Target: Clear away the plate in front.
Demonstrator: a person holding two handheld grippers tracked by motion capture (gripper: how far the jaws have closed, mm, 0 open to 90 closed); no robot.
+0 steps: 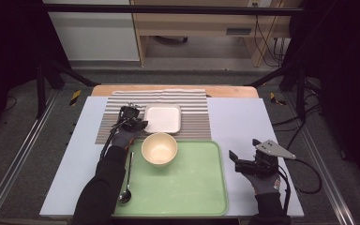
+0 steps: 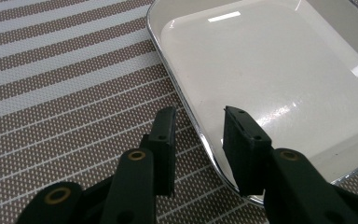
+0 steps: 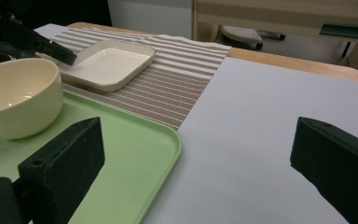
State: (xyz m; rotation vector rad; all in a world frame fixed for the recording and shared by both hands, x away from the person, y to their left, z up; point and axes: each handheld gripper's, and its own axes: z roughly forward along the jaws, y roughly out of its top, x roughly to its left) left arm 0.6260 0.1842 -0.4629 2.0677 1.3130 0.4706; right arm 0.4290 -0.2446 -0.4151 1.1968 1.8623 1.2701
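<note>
A square white plate [image 1: 162, 118] lies on a brown-and-white striped placemat [image 1: 197, 117]. My left gripper [image 1: 140, 123] is at the plate's near-left edge. In the left gripper view the gripper [image 2: 199, 116] is open. Its jaws straddle the plate's [image 2: 270, 70] rim, one over the placemat [image 2: 51, 93] and one inside the plate, with a gap on each side of the rim. My right gripper [image 1: 243, 149] stands wide open over the pale table to the right of the green tray [image 1: 192, 187], with nothing between its jaws [image 3: 196, 149].
A cream bowl [image 1: 159, 149] stands at the tray's far-left corner, just in front of the plate. A metal spoon [image 1: 127, 178] lies along the tray's left side beside my left forearm. The tray's right rim [image 3: 168, 154] is close to my right gripper.
</note>
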